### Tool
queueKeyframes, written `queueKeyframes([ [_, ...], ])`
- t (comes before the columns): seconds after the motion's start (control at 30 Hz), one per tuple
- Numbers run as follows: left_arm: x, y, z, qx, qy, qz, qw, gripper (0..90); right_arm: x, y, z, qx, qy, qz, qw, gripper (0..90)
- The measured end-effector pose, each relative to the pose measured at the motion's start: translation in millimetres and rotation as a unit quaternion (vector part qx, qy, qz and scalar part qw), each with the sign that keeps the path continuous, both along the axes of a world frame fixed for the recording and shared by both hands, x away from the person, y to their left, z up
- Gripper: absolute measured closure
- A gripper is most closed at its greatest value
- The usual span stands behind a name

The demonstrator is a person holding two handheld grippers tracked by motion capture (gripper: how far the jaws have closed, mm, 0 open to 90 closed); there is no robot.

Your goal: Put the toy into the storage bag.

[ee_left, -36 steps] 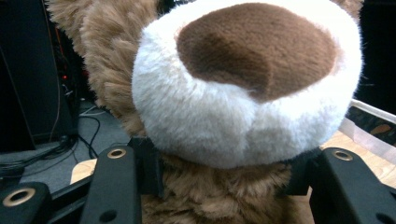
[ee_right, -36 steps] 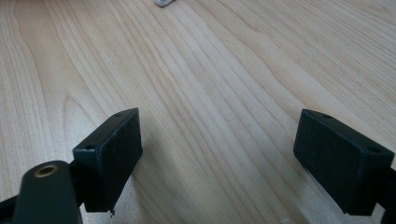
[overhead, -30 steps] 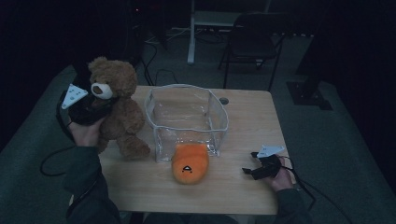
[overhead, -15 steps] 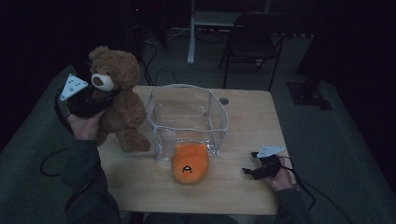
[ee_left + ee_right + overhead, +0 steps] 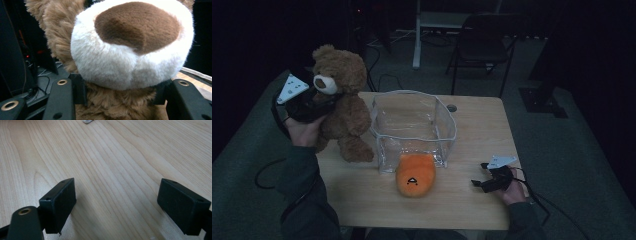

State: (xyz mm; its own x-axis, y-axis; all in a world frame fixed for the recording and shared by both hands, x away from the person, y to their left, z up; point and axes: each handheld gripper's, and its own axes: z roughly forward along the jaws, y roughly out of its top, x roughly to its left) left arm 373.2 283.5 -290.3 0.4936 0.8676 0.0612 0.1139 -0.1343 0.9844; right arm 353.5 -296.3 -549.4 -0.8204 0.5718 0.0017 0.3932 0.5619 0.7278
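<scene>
The brown teddy bear (image 5: 343, 102) is off the desk (image 5: 472, 130) at its left edge, pinched at the neck by the left hand-held gripper (image 5: 314, 102), whose jaws sink into the fur under the white muzzle; in the left gripper view the bear's body and legs are cut off. Just beside it stands a clear plastic bin (image 5: 414, 127), with an orange plush toy (image 5: 414, 175) lying against its front wall. The right hand-held gripper (image 5: 484, 182) rests near the desk's right edge, jaws spread over bare wood, the dim light blurring its detail.
</scene>
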Motion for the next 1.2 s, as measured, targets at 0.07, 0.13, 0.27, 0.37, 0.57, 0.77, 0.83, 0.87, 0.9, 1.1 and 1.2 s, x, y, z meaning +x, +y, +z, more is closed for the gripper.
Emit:
queueKeyframes([
  [0.07,0.0,-1.6,1.2,0.005,0.000,-0.002,1.0000,46.1,0.0,0.0,0.0,0.000,0.000,0.000,1.0000,14.7],
  [0.13,0.2,-2.4,1.8,0.007,0.000,-0.004,1.0000,46.0,-0.1,0.0,0.0,0.000,0.000,0.000,1.0000,14.7],
  [0.27,0.4,-4.6,5.3,0.012,0.000,-0.013,0.9998,46.0,-0.1,0.0,0.0,0.000,0.000,0.000,1.0000,14.7],
  [0.37,1.7,-5.6,8.5,0.010,0.001,-0.030,0.9995,46.0,0.0,0.0,0.0,0.000,0.000,0.000,1.0000,14.7],
  [0.57,6.0,-9.1,14.0,-0.003,0.008,-0.082,0.9966,46.0,-0.1,0.0,0.0,0.000,0.000,0.000,1.0000,14.7],
  [0.77,11.2,-16.6,18.8,0.009,0.017,-0.115,0.9932,46.0,0.0,0.0,0.0,0.000,0.000,0.000,1.0000,14.7],
  [0.83,13.1,-17.5,20.4,0.004,0.020,-0.126,0.9918,46.0,0.0,0.0,0.0,0.000,0.000,0.000,1.0000,14.7],
  [0.87,14.1,-17.7,21.3,0.000,0.021,-0.134,0.9908,46.0,0.0,0.0,0.0,0.000,0.000,0.000,1.0000,14.7],
  [0.9,14.8,-18.4,22.3,-0.004,0.022,-0.140,0.9900,45.9,0.0,0.0,0.0,0.000,0.000,0.000,1.0000,14.7],
  [1.1,18.9,-26.7,30.4,0.003,0.030,-0.159,0.9869,45.8,0.0,0.0,0.0,0.000,0.000,0.000,1.0000,14.7],
  [1.2,22.8,-31.3,33.7,-0.005,0.033,-0.173,0.9844,45.8,0.0,0.0,0.0,0.000,0.000,0.000,1.0000,14.7],
])
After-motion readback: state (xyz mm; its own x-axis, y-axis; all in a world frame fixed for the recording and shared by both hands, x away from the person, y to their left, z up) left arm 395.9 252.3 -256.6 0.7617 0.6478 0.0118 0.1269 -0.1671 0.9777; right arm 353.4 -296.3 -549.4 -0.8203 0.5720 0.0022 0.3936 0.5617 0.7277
